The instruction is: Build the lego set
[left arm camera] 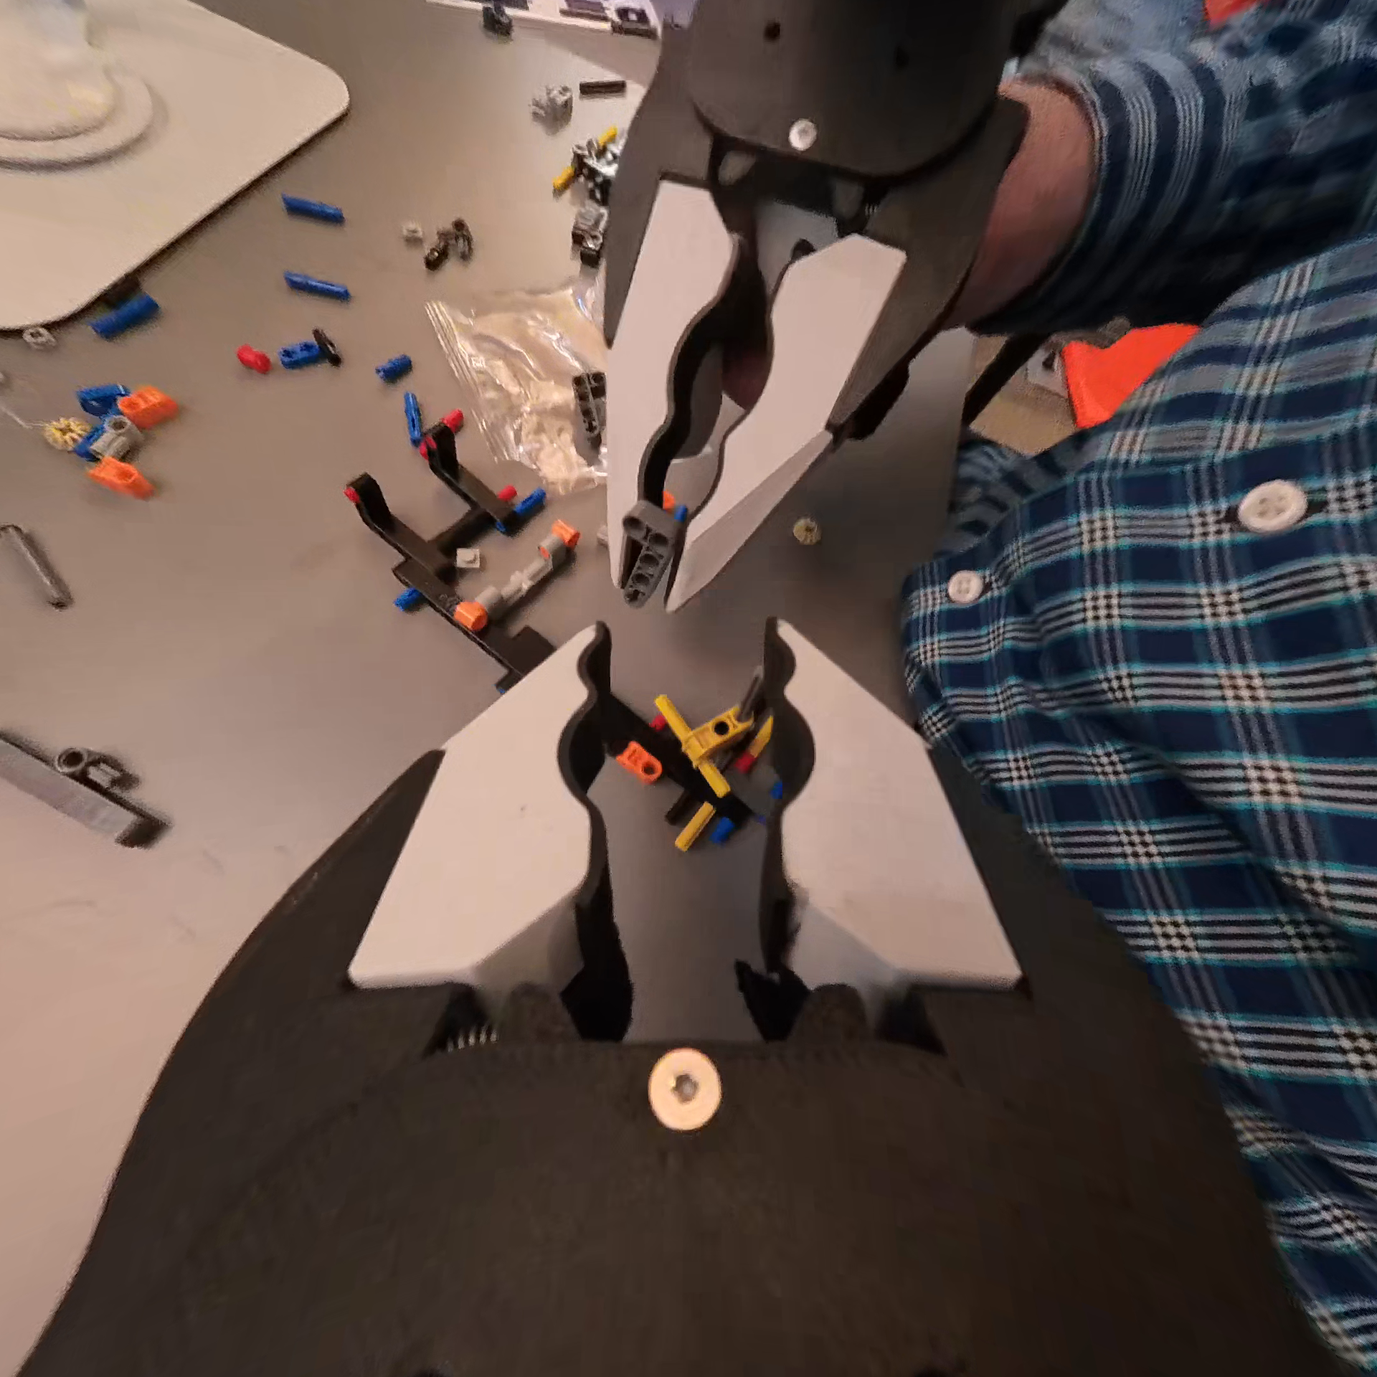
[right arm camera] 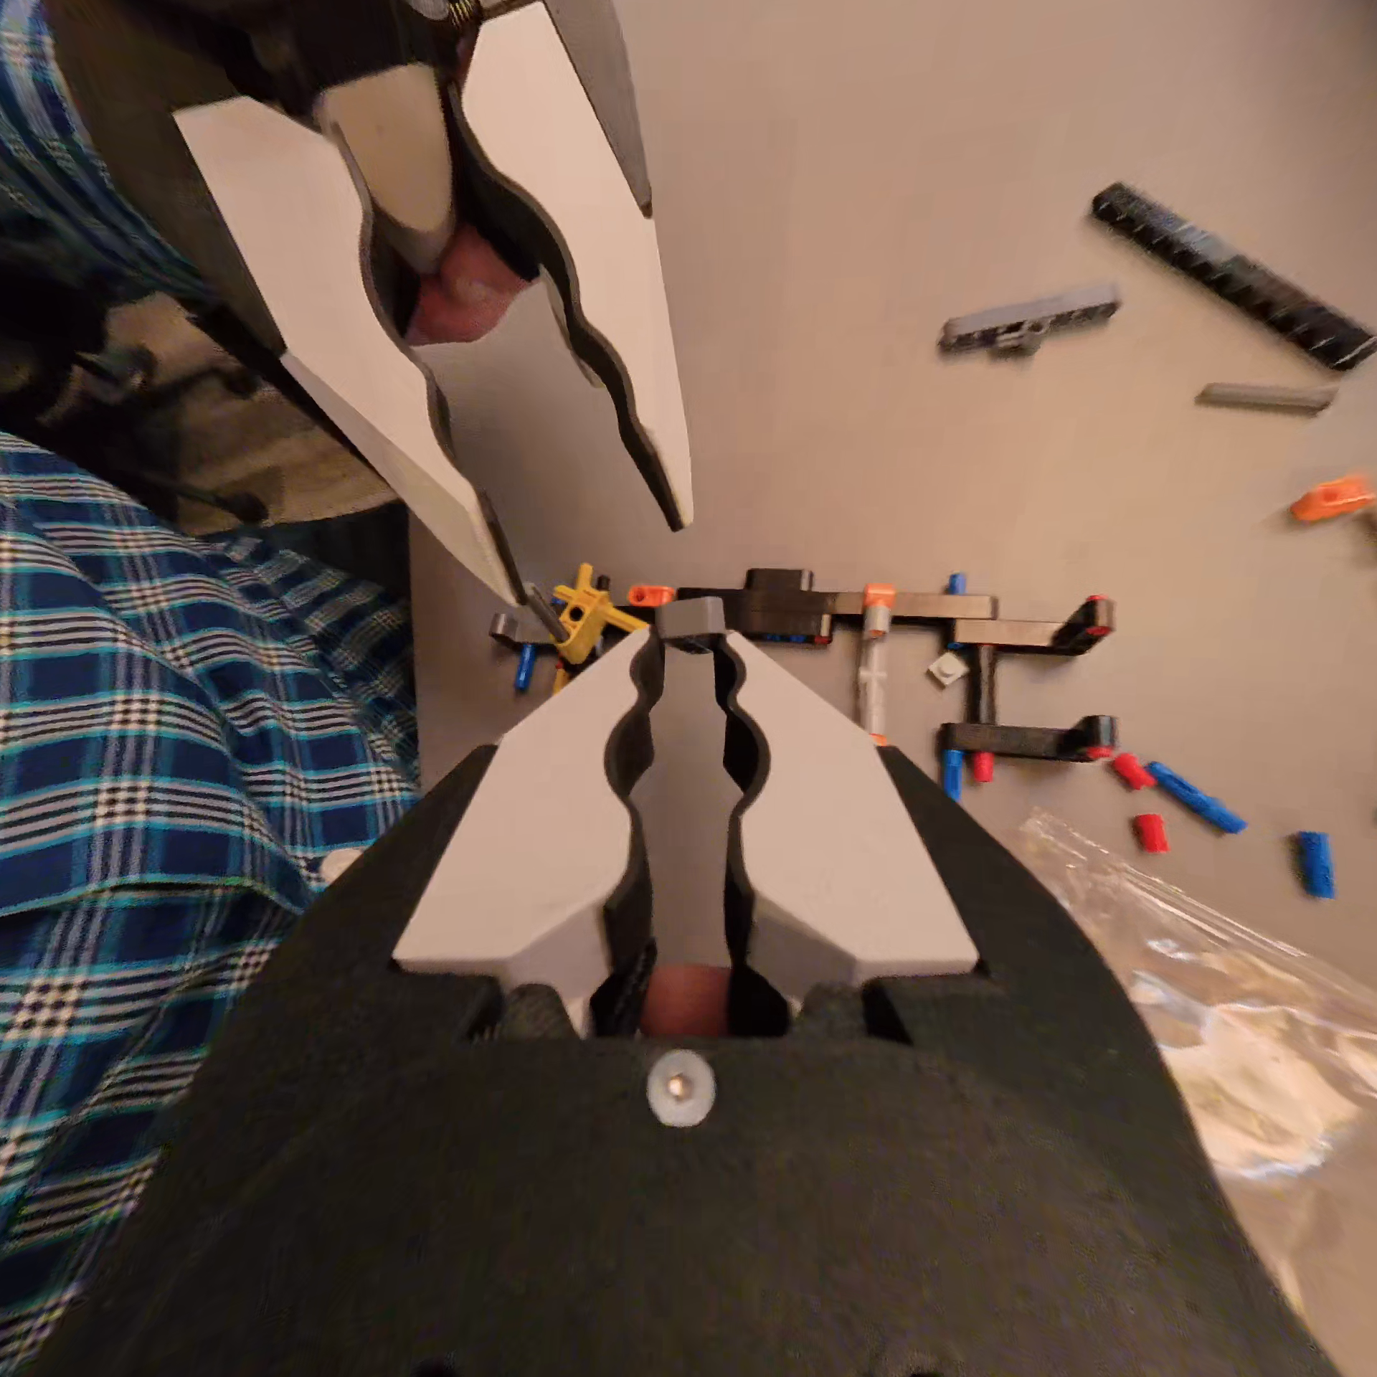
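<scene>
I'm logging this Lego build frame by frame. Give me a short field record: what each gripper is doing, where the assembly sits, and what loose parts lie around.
right gripper: shut on a dark grey beam
left gripper: open, straddling the yellow connector
assembly: black frame flat on the grey table, yellow connector at one end
loose parts: blue pins, orange connectors
other: clear plastic bag

A dark grey holed beam (left arm camera: 650,553) stands pinched between the right gripper's fingertips (left arm camera: 622,574), its end poking past them. Between the left gripper's spread fingers (left arm camera: 514,782) lies the yellow-and-orange end of a black lego frame (left arm camera: 447,536), which runs out flat on the table beyond the left fingertip, studded with red and blue pins.
</scene>
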